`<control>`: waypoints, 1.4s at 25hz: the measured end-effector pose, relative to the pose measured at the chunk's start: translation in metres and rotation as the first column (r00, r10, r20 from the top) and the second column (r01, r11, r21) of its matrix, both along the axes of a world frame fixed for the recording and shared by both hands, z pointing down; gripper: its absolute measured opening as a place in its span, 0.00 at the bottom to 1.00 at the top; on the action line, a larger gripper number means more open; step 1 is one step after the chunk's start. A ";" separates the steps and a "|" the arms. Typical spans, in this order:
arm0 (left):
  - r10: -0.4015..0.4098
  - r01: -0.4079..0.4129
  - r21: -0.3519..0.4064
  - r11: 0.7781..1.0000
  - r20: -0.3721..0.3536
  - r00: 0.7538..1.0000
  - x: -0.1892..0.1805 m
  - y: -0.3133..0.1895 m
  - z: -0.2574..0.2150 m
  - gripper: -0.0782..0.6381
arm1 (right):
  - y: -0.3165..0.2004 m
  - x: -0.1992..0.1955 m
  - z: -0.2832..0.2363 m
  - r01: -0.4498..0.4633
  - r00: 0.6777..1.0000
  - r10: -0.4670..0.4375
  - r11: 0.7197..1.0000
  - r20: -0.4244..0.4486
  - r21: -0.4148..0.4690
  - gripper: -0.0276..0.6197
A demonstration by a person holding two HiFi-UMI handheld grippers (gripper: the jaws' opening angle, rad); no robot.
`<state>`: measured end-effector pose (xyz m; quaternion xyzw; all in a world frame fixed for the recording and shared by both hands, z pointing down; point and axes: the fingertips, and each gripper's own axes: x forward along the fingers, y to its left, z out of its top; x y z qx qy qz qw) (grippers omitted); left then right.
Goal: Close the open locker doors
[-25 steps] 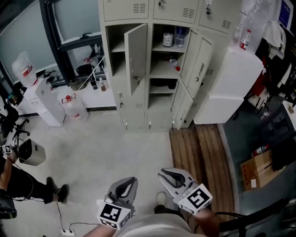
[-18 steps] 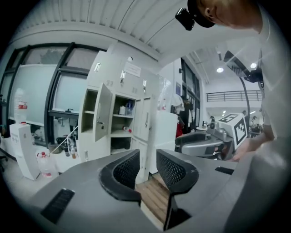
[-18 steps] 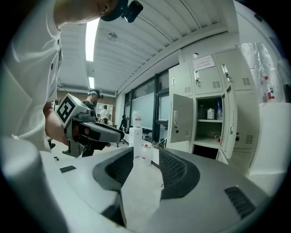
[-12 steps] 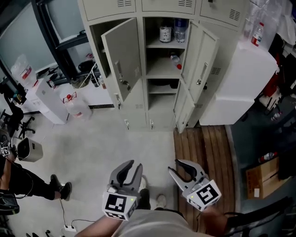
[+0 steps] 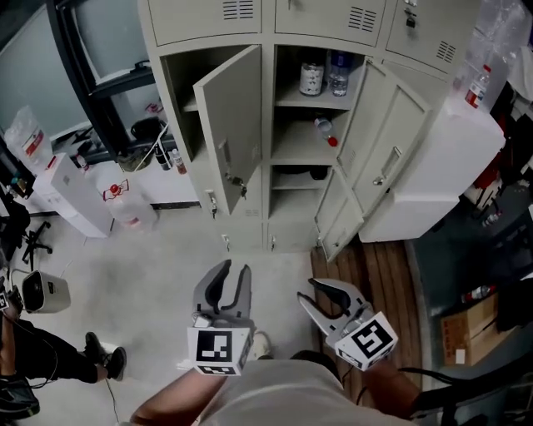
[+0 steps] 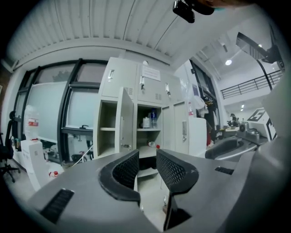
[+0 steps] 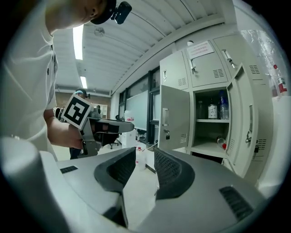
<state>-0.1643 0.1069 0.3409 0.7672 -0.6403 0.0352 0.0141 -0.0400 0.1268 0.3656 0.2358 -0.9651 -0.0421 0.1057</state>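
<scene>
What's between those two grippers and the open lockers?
Nothing; in the head view bare floor runs from the left gripper and right gripper to the lockers.

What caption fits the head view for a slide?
Left hand-held gripper and right hand-held gripper, jaws just opened and empty, face a locker bank with doors ajar.

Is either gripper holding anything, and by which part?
Nothing is held. The left gripper and right gripper jaws have just been opening, with nothing between them.
</scene>
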 end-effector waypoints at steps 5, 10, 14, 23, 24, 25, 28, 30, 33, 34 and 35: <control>-0.034 0.034 0.013 0.999 0.008 0.999 -0.030 -0.047 -0.001 0.27 | -0.033 -0.026 -0.002 -0.019 0.999 0.020 0.999 0.038 -0.047 0.23; -0.099 0.095 0.081 0.992 0.043 0.994 -0.042 -0.085 -0.023 0.27 | -0.067 -0.029 -0.007 0.010 0.999 -0.008 0.999 0.031 -0.046 0.23; -0.180 0.175 0.102 0.979 0.041 0.983 -0.049 -0.117 -0.038 0.27 | -0.092 -0.026 -0.011 0.062 0.998 -0.061 0.997 0.029 -0.045 0.23; -0.421 0.411 0.123 0.903 0.070 0.904 -0.068 -0.178 -0.057 0.32 | -0.135 0.000 -0.010 0.205 0.979 -0.203 0.976 0.034 -0.076 0.23; -0.455 0.444 0.125 0.887 0.073 0.888 -0.071 -0.181 -0.058 0.33 | -0.138 0.003 -0.009 0.223 0.975 -0.220 0.971 0.036 -0.084 0.23; -0.487 0.475 0.129 0.870 0.077 0.870 -0.072 -0.182 -0.059 0.33 | -0.140 0.008 -0.007 0.240 0.971 -0.237 0.967 0.039 -0.090 0.23; -0.565 0.549 0.150 0.822 0.096 0.819 -0.074 -0.188 -0.062 0.34 | -0.148 0.019 0.000 0.269 0.963 -0.266 0.958 0.041 -0.104 0.23; -0.604 0.586 0.156 0.795 0.113 0.789 -0.075 -0.190 -0.061 0.34 | -0.153 0.025 0.004 0.273 0.962 -0.270 0.955 0.043 -0.120 0.23; -0.633 0.615 0.155 0.773 0.122 0.765 -0.076 -0.195 -0.061 0.34 | -0.158 0.030 0.003 0.285 0.958 -0.281 0.951 0.052 -0.116 0.23; -0.640 0.622 0.157 0.767 0.122 0.759 -0.076 -0.197 -0.062 0.35 | -0.160 0.030 0.002 0.285 0.958 -0.281 0.952 0.055 -0.114 0.23; -0.648 0.630 0.158 0.760 0.118 0.752 -0.078 -0.198 -0.063 0.35 | -0.163 0.030 0.002 0.284 0.959 -0.279 0.952 0.058 -0.114 0.23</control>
